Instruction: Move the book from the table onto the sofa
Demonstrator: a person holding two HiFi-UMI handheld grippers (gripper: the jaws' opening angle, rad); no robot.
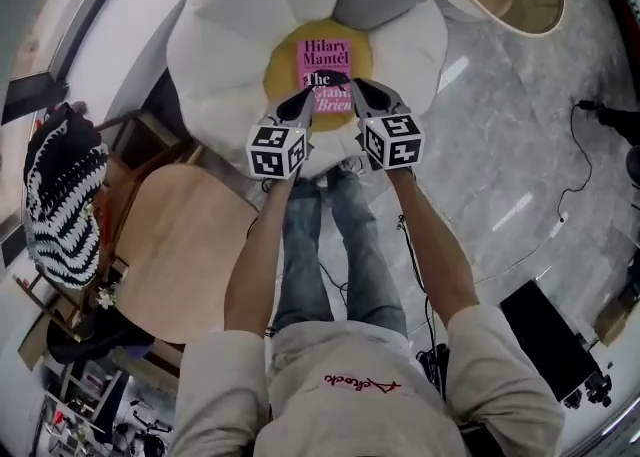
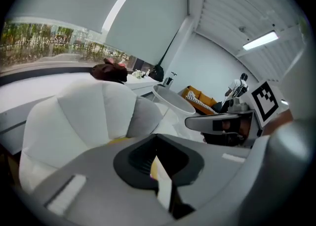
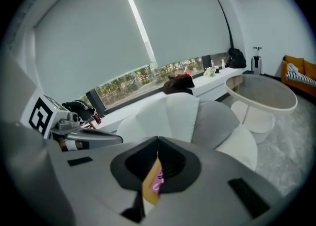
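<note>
head view: left gripper [image 1: 306, 94], right gripper [image 1: 351, 86] pinch book [image 1: 325, 53] over petal-shaped, seemingly plush sofa [image 1: 232, 23].

- Book [image 1: 325, 67]: pink cover, white band w/ black print across the middle, author's name in dark letters at top; thin paperback.
- Seen from above, cover up, title upright to the viewer, over the sofa's yellow centre; can't tell if it touches the cushion.
- Near edge gripped at both corners: left gripper [image 1: 305, 97] on the left corner, right gripper [image 1: 354, 91] on the right, each closed on it. Page edge and a bit of pink cover show between the jaws in both gripper views.
- Sofa [image 1: 230, 15]: flower-shaped, puffy white petals, one grey petal at the far side, round yellow centre; sits on the floor.
</note>
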